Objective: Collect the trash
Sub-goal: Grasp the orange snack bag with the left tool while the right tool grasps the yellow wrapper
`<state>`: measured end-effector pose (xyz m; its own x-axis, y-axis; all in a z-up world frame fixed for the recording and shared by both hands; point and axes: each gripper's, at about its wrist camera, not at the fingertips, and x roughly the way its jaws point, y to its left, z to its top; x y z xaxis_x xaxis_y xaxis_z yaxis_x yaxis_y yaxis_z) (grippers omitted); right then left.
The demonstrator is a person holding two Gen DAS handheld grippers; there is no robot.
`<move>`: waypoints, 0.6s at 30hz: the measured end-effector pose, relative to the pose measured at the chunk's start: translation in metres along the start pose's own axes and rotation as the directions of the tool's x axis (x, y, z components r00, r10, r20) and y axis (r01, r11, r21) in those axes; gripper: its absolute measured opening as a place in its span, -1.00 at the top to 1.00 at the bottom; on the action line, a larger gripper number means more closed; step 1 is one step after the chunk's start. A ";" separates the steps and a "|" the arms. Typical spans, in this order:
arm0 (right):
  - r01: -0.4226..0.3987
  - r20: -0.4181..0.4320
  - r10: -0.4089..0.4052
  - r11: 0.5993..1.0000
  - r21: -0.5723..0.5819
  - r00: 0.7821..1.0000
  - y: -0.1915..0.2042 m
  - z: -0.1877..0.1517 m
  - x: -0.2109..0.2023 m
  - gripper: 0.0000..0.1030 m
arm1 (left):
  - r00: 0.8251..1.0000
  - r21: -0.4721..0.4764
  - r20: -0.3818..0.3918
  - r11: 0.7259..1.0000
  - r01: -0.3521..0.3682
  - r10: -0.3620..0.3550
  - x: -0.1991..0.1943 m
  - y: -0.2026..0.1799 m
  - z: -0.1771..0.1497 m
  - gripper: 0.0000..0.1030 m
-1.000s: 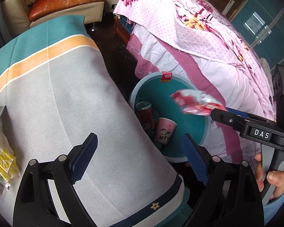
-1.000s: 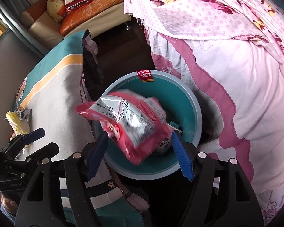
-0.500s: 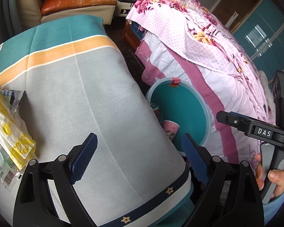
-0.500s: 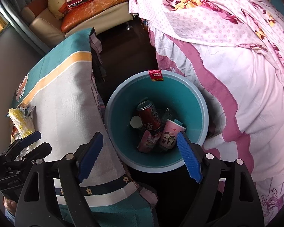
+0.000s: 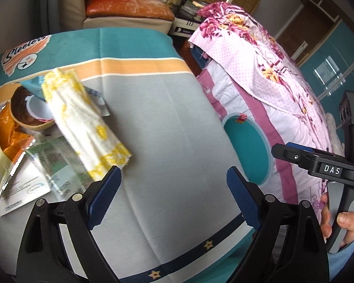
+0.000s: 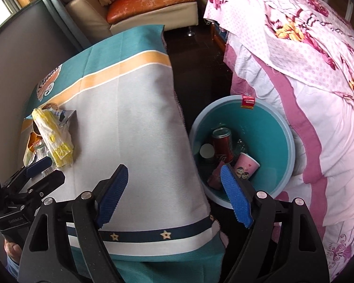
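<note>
Your right gripper point(image 6: 174, 198) now empty, jaws wide: red snack packet you carried has dropped into bin point(image 6: 283, 127). Left gripper point(image 5: 174, 195) also spread, empty, swung toward yellow wrapper point(image 5: 82, 122) on table point(image 5: 165, 118). Grab it next.

This is a lived-in bedroom in a home. A bed under a pink floral quilt point(image 6: 295, 54) fills one side, a cream sofa with an orange leather cushion point(image 6: 151, 0) stands behind, and a table draped in a teal, orange and grey striped cloth point(image 5: 158, 122) sits between, beside a round teal plastic bin point(image 6: 283, 127).
</note>
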<state>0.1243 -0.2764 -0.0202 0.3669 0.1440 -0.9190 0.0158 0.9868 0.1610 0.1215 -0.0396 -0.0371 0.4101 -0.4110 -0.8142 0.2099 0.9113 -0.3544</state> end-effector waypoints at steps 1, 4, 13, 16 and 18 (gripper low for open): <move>-0.005 -0.003 0.005 1.000 -0.017 1.000 0.010 0.001 0.001 -0.49 | 1.000 -0.013 0.006 1.000 -0.006 0.006 -0.005 0.010 -0.001 -0.77; -0.023 -0.014 0.022 0.998 -0.066 1.000 0.041 0.004 0.007 -0.49 | 0.999 -0.056 0.022 0.998 -0.026 0.027 -0.019 0.041 -0.006 -0.77; -0.088 -0.067 0.075 0.975 -0.205 0.995 0.135 0.013 0.035 -0.49 | 0.991 -0.187 0.076 0.977 -0.098 0.114 -0.062 0.133 -0.016 -0.77; -0.114 -0.090 0.095 0.964 -0.239 0.991 0.163 0.016 0.048 -0.49 | 0.987 -0.249 0.086 0.962 -0.113 0.138 -0.071 0.164 -0.017 -0.77; -0.120 -0.101 0.097 0.959 -0.258 0.990 0.180 0.018 0.058 -0.49 | 0.984 -0.285 0.085 0.951 -0.124 0.154 -0.075 0.183 -0.019 -0.77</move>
<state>0.1649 -0.0914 -0.0376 0.2712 0.2456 -0.9307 -0.2688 0.9478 0.1717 0.1127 0.1580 -0.0496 0.5116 -0.2669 -0.8167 -0.1042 0.9242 -0.3673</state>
